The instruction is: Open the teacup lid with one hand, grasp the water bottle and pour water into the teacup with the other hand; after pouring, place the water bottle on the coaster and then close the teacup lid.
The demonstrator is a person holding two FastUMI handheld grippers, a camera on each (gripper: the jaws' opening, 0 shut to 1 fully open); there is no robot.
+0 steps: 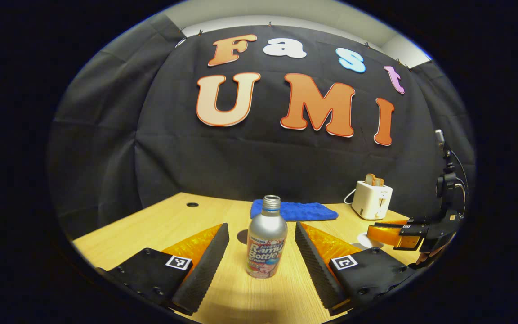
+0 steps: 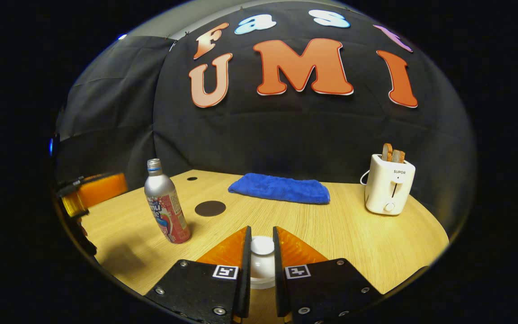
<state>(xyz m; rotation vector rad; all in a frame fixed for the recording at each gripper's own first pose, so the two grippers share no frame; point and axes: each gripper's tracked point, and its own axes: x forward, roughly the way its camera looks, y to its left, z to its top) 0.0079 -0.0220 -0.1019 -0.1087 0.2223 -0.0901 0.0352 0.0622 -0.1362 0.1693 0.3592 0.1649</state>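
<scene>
Standing upright on the wooden table [image 2: 353,234], the water bottle [image 1: 266,240] sits between the spread fingers of the left gripper [image 1: 262,256], which is released, its pads apart from the metal on both sides. The bottle is uncapped, so its open neck will probably spill if tipped early; its smooth aluminium wall looks slippery and likely dents under a hard squeeze, so the straight labelled body below the shoulder seems the best place to take hold. Just behind it in the right gripper view lies the dark round coaster [image 2: 210,208], with a blue towel [image 2: 280,188] farther back. To the right, the right gripper [image 2: 262,252] has its fingers drawn close on either side of the white teacup lid [image 2: 262,246]; they appear to pinch its knob, though contact is hard to confirm. The lid looks like ceramic, stiff and fragile, and it should lift straight up by that knob. At the far right stands a white toaster [image 2: 388,185] with bread in it.
</scene>
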